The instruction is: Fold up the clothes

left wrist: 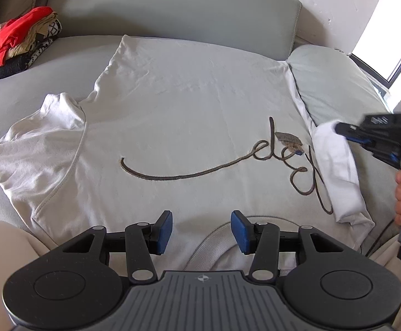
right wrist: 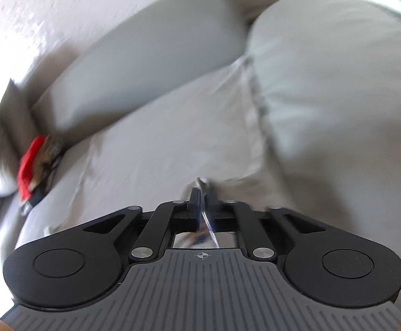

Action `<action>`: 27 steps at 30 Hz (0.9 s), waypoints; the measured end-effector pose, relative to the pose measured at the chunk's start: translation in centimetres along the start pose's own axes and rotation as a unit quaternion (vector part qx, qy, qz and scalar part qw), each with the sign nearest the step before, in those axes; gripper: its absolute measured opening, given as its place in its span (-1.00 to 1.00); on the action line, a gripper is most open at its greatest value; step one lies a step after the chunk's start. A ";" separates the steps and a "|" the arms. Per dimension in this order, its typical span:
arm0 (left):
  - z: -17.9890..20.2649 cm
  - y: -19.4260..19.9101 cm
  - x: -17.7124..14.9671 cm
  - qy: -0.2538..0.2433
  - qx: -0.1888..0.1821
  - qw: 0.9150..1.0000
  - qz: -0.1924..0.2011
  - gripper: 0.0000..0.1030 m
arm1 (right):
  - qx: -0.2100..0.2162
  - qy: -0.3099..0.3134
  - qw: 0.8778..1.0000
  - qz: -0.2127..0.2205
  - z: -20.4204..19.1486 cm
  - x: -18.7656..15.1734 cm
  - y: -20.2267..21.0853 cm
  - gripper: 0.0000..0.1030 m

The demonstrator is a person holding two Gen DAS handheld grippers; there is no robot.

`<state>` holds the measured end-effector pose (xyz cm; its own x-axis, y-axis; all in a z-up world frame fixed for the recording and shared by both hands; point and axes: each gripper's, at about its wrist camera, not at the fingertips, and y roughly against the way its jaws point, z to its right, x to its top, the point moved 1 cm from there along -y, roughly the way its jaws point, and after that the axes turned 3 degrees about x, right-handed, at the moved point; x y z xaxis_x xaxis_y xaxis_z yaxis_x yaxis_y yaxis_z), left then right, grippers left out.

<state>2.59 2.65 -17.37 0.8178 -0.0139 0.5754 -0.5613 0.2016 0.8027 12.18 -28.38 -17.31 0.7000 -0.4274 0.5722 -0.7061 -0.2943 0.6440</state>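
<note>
White shirt [left wrist: 173, 104] lies flat on sofa [left wrist: 173, 8], collar nearest the person. Right hand-held gripper [left wrist: 346, 135] at 3 o'clock pinches the sleeve [left wrist: 335, 171]; left hand-held gripper [left wrist: 200, 230] unclenched, empty, over collar at 6.

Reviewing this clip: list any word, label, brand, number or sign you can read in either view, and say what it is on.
"dey", or close to it: looping cursive script stitched across the white T-shirt; the letters are uncertain.
Small patch beside the script: too small to read.
Crosshair mark on the left gripper's grey body: a symbol, no text.
Right wrist view: blurred, nothing readable.
</note>
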 end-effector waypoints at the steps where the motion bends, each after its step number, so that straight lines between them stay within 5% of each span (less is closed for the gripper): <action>1: -0.1 0.0 0.0 0.001 0.001 1.000 0.000 -0.10 | 0.016 -0.007 1.000 -0.019 -0.5 0.0 -0.6 -0.28; 7: -0.5 0.2 0.1 0.005 0.008 1.000 0.000 -0.10 | 0.043 -0.013 0.999 -0.010 -0.1 -0.6 2.8 -0.08; 10: -0.4 0.1 0.2 0.005 0.007 1.000 -0.002 -0.10 | 0.006 -0.019 1.000 0.020 2.1 -1.1 5.8 -0.10; 14: 0.0 0.1 0.2 0.001 0.005 1.000 0.000 -0.10 | -0.065 -0.017 0.997 0.023 4.5 -2.3 7.6 -0.59; 20: 1.2 0.0 -0.3 -0.021 0.003 1.000 -0.006 -0.10 | -0.044 0.049 0.997 -0.031 2.5 -5.3 4.0 -0.59; 24: 1.9 0.3 -0.6 -0.037 0.009 0.999 -0.005 -0.10 | -0.115 0.081 0.990 -0.016 1.4 -5.1 0.8 -0.55; 27: 2.0 0.6 -0.7 -0.039 0.014 0.999 -0.004 -0.10 | -0.121 0.088 0.988 -0.039 0.6 -4.7 -0.9 -0.67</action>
<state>1.45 0.83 -16.98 0.8105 -0.0913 0.5786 -0.5592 0.1734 0.8107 9.44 -26.60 -20.87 0.7740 -0.2497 0.5819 -0.6181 -0.0982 0.7799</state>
